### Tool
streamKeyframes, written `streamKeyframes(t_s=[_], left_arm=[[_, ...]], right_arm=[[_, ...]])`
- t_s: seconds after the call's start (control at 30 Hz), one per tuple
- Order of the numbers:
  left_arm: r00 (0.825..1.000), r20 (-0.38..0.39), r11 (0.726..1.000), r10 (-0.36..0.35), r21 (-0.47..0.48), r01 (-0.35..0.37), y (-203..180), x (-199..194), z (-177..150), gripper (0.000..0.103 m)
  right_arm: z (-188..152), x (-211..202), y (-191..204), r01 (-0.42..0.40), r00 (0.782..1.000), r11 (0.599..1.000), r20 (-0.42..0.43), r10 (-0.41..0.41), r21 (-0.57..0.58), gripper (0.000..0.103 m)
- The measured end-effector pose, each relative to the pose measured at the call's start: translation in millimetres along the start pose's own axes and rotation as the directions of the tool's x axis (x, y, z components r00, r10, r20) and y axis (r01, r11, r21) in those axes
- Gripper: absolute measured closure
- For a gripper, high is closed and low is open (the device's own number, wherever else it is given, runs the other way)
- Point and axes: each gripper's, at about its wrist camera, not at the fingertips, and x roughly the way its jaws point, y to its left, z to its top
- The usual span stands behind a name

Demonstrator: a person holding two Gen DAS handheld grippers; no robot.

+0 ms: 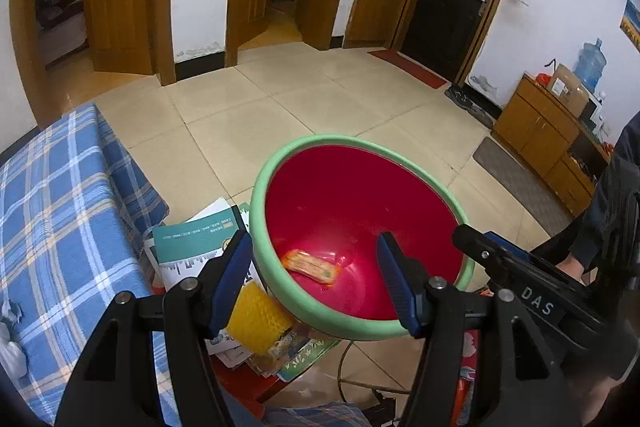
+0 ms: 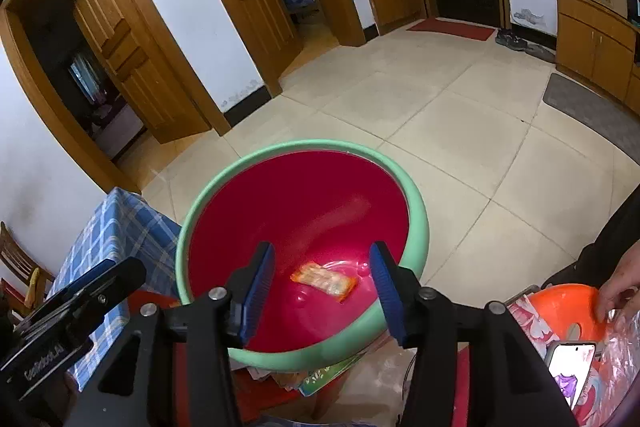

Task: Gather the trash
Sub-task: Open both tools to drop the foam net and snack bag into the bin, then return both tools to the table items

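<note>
Wrapper [image 2: 325,279], light, crinkly and slippery-looking, is lying in the red basin [image 2: 304,361], best pinched across its middle, as both tools, left [image 1: 316,277] and right [image 2: 322,291], are hovering open and empty.

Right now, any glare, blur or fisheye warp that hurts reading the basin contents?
Left wrist view: wrapper in the red basin is sharp; door frames bow heavily toward the edges; dark vignette in the corners. Right wrist view: bright glare patch on the basin floor just beside the wrapper, a soft smear higher on the inner wall, same edge warp. Both grippers, left and right, are crisp.
</note>
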Motion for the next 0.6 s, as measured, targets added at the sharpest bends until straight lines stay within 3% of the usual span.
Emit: streamKeyframes(t_s=[0.6], left_arm=[[0.993, 0.065, 0.988, 0.099, -0.129, -0.090, 59, -76, -25, 0.039]], right_arm=[[-16, -35, 41, -0.110, 0.993, 0.991, 0.025, 0.112, -0.079, 0.045]])
